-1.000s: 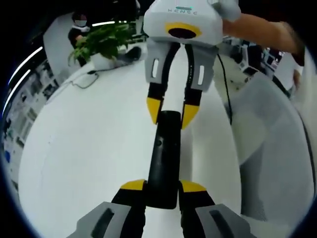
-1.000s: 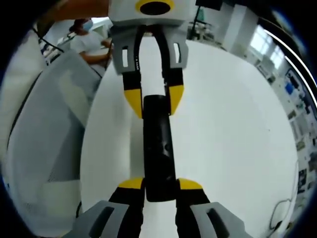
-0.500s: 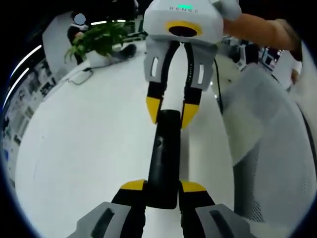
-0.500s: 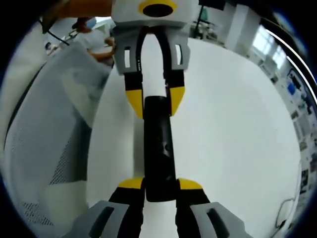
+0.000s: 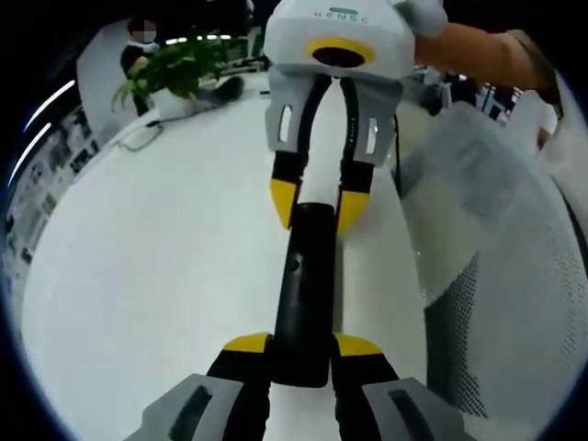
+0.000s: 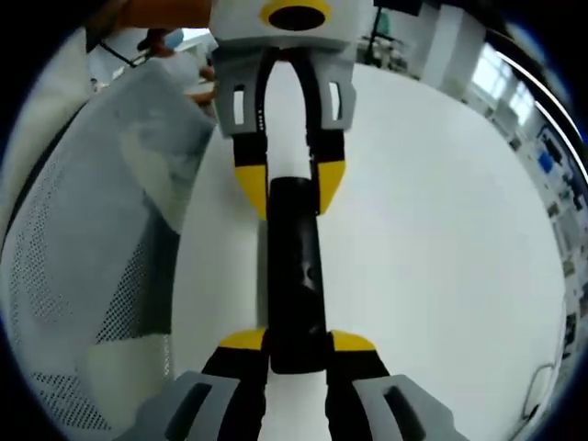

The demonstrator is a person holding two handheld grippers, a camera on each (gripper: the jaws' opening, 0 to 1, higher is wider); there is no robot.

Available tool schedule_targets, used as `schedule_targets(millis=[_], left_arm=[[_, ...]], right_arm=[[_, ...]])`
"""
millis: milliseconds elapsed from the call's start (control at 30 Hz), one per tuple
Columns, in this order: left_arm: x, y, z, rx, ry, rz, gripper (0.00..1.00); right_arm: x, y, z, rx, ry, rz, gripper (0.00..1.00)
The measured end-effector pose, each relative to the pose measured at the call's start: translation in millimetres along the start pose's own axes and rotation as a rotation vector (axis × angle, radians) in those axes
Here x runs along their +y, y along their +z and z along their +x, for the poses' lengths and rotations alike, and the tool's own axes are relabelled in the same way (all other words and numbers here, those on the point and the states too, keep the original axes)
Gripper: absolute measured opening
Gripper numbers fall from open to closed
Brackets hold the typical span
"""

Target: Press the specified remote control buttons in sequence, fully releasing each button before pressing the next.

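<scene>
The slim black plastic remote control (image 5: 301,294) is held like a bridge between the two tools, one end pinched by the left claw (image 5: 301,347) and the far end pinched by the right claw (image 5: 313,204), whose yellow-tipped fingers come in from the top of the left gripper view. The right gripper view gives the mirror of this: the right claw (image 6: 298,344) clamps the near end of the remote control (image 6: 296,276) while the left claw (image 6: 291,188) grips the opposite end. Gripping both ends probably keeps the narrow body level and steady above the round white tabletop (image 5: 156,266); whether it touches the surface cannot be told. A small raised button shows on the remote's upper face, but with both claws clamped on the ends neither is free to press, so one will likely have to let go first. A grey mesh chair back (image 5: 496,276) stands just beside the tabletop's edge, and a green potted plant (image 5: 175,73) sits near the far edge, well apart from the remote.
</scene>
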State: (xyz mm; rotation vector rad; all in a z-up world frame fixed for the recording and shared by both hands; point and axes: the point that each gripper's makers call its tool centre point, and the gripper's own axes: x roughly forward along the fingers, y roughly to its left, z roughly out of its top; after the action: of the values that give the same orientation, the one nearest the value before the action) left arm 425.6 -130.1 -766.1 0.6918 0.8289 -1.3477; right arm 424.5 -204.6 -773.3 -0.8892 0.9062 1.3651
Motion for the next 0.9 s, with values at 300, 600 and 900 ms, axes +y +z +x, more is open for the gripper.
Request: schedule_targets(millis=[300, 600, 900], left_arm=[[-4.9, -5.9, 4.8, -0.001, -0.003, -0.008, 0.24], [-8.0, -8.9, 7.0, -0.002, -0.01, 0.013, 0.24], [-9.5, -9.9, 7.5, 0.007, 0.009, 0.052, 0.24]], right_arm=[[6.5, 0.0, 4.7, -0.006, 0.006, -0.004, 0.21], [11.0, -2.1, 8.7, -0.003, 0.015, -0.003, 0.21], [11.2, -1.9, 8.5, 0.0, 0.021, -0.002, 0.21]])
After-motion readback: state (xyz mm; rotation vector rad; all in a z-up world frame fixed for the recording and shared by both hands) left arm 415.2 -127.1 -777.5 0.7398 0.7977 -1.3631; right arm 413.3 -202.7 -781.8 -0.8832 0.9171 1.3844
